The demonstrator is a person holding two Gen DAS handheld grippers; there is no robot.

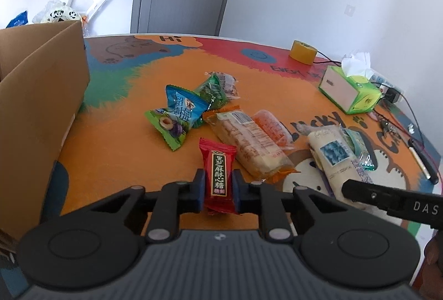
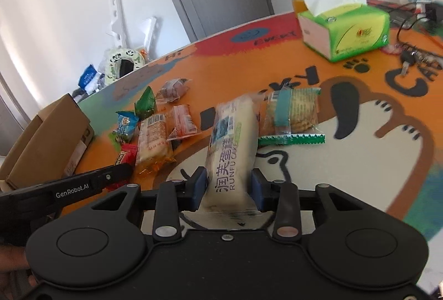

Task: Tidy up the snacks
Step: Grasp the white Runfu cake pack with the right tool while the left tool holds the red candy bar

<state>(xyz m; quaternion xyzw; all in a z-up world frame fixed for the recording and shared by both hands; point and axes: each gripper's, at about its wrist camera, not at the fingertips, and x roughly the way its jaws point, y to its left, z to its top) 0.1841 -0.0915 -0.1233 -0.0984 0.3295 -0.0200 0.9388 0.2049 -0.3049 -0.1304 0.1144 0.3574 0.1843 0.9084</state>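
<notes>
My left gripper (image 1: pixel 218 185) is shut on a red candy packet (image 1: pixel 218 164), its blue pads pressing both long sides just above the orange table mat (image 1: pixel 110 161). My right gripper (image 2: pixel 228 178) is shut on a long white cake packet (image 2: pixel 232 133), gripped near its near end; the far end looks blurred. The same cake packet (image 1: pixel 332 156) shows at the right of the left wrist view. Loose snacks lie between: a blue plum packet (image 1: pixel 185 106), a green packet (image 1: pixel 166 129), a long biscuit pack (image 1: pixel 246 145) and a green cracker pack (image 2: pixel 293 111).
An open cardboard box (image 1: pixel 41 95) stands at the table's left edge. A green tissue box (image 1: pixel 349 89), a yellow tape roll (image 1: pixel 303 52), cables, keys (image 2: pixel 412 56) and a pen (image 1: pixel 420 161) sit at the right. A grey door is behind.
</notes>
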